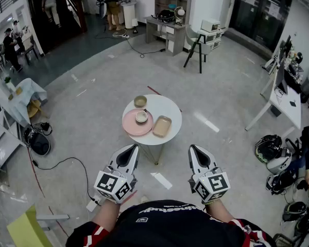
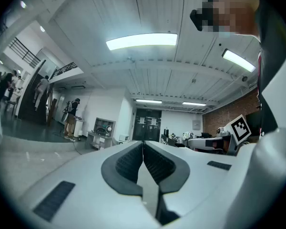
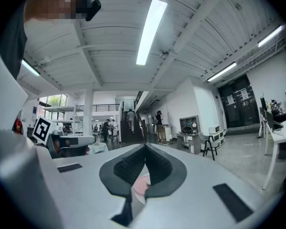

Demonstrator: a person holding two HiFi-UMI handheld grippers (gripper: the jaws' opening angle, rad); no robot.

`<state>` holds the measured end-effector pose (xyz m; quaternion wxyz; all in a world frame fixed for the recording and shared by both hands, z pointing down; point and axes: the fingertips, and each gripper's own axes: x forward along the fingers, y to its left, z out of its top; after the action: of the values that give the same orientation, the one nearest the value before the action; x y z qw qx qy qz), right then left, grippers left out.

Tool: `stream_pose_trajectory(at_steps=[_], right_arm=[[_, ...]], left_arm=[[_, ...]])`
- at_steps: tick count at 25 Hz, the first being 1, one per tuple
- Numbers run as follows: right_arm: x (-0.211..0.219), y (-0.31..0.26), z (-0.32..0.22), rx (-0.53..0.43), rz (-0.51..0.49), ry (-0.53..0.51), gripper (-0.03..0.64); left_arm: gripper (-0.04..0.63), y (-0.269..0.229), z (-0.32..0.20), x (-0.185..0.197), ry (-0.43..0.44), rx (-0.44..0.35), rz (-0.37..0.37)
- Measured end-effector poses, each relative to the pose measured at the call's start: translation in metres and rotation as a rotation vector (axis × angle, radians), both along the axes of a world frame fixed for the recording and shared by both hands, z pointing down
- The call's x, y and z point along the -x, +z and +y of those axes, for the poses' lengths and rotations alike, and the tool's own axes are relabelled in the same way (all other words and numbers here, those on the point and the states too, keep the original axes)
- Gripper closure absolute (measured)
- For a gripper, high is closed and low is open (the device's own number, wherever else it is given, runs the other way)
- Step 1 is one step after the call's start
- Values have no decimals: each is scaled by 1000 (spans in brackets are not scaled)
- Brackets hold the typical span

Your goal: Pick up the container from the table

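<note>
A tan rectangular container (image 1: 161,126) lies on the right part of a small round white table (image 1: 170,109). Beside it is a pink plate (image 1: 130,125) carrying a cup (image 1: 141,117), and a small bowl (image 1: 140,101) sits at the table's far edge. My left gripper (image 1: 131,147) and right gripper (image 1: 192,148) hover side by side, short of the table's near edge and apart from everything on it. Both point level toward the table. The left gripper (image 2: 143,144) has its jaws pressed together with nothing in them. The right gripper (image 3: 145,147) is shut and empty too, with the pink plate (image 3: 142,185) showing below its jaws.
A black-legged stool (image 1: 198,40) and a shelf unit (image 1: 167,19) stand beyond the table. A white desk (image 1: 286,99) and helmets (image 1: 270,148) line the right side. A black bag (image 1: 38,140) and a cable (image 1: 56,163) lie on the floor at left. People stand far back.
</note>
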<state>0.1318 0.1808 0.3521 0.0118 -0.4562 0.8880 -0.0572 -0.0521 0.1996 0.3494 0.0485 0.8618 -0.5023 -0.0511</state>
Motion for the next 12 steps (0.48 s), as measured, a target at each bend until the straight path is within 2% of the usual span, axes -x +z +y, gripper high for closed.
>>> stream_pose_trajectory(at_steps=[12], right_arm=[[13, 0, -2, 6, -2, -10, 611]], left_arm=[[571, 0, -4, 7, 12, 2, 6]])
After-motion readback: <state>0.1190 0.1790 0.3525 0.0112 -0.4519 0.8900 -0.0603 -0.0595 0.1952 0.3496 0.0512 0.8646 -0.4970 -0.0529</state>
